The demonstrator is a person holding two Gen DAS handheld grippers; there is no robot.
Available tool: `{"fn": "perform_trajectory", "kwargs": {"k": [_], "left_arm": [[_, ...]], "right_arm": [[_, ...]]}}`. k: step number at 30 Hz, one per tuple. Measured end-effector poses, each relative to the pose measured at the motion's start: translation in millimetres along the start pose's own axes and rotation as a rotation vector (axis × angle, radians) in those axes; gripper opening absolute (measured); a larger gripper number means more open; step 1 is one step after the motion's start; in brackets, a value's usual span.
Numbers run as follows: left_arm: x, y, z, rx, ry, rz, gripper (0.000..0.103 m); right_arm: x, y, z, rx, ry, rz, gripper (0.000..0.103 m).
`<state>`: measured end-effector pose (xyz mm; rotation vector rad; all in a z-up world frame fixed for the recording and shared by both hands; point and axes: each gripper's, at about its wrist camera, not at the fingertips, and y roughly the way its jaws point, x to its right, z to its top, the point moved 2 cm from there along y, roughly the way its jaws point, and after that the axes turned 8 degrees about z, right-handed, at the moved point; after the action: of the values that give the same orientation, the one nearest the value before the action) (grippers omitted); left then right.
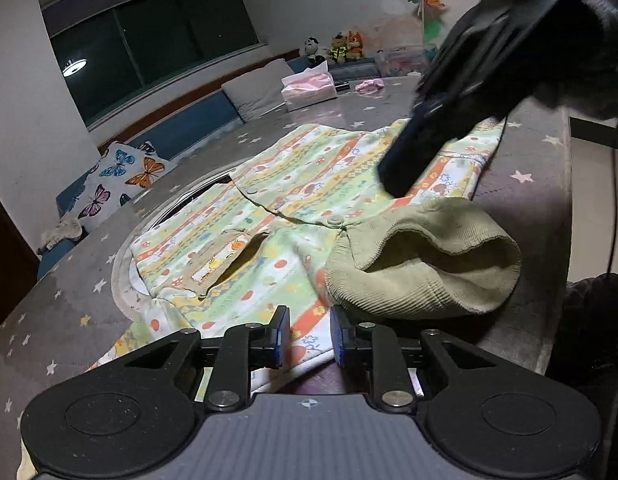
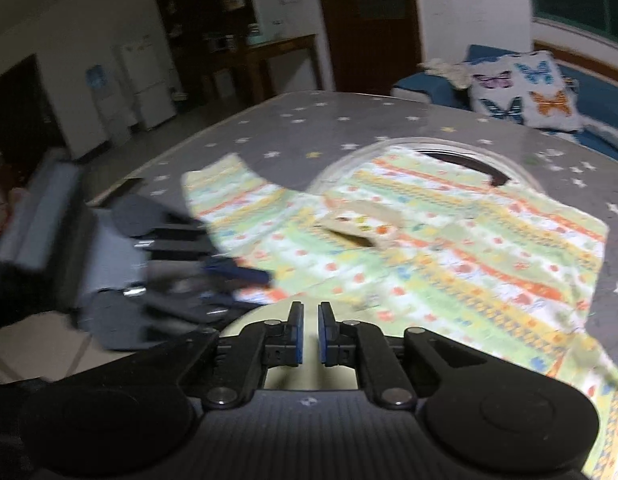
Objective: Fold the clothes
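Observation:
A child's patterned jacket (image 1: 293, 184) with green, orange and white stripes, snap buttons and an olive corduroy collar (image 1: 425, 264) lies spread on the grey star-print table (image 1: 69, 288). My left gripper (image 1: 309, 336) hovers over its near sleeve edge, fingers apart with cloth showing between them. My right gripper shows in the left wrist view (image 1: 401, 176) as a dark shape pressing down on the far part of the jacket. In the right wrist view my right gripper (image 2: 310, 332) has a narrow gap over the pale collar, and the jacket (image 2: 429, 248) spreads ahead. My left gripper appears blurred at the left there (image 2: 229, 276).
A tissue box (image 1: 309, 88), a pink item (image 1: 371, 85) and a clear box of toys (image 1: 401, 60) stand at the table's far edge. A round glass inset (image 2: 449, 152) lies under the jacket. A blue sofa with a butterfly pillow (image 2: 525, 88) runs beside the table.

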<state>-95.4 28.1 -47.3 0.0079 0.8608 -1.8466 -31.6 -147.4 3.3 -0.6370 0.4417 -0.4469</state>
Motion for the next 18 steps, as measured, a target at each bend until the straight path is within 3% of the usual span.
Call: {"fn": "perform_trajectory", "kwargs": {"k": [9,14,18], "left_arm": [[-28.4,3.8,12.3,0.007,-0.098,0.044,0.026],[-15.0,23.0,21.2,0.002,-0.1,-0.018,0.025],[1.5,27.2,21.3,0.004,-0.066,-0.047,0.017]], "right_arm": [[23.2,21.1,-22.8,-0.108,-0.011,-0.085,0.013],[23.4,15.0,-29.4,-0.149,-0.009,-0.098,0.014],[24.8,10.3,-26.9,-0.172,-0.002,-0.096,0.015]]}}
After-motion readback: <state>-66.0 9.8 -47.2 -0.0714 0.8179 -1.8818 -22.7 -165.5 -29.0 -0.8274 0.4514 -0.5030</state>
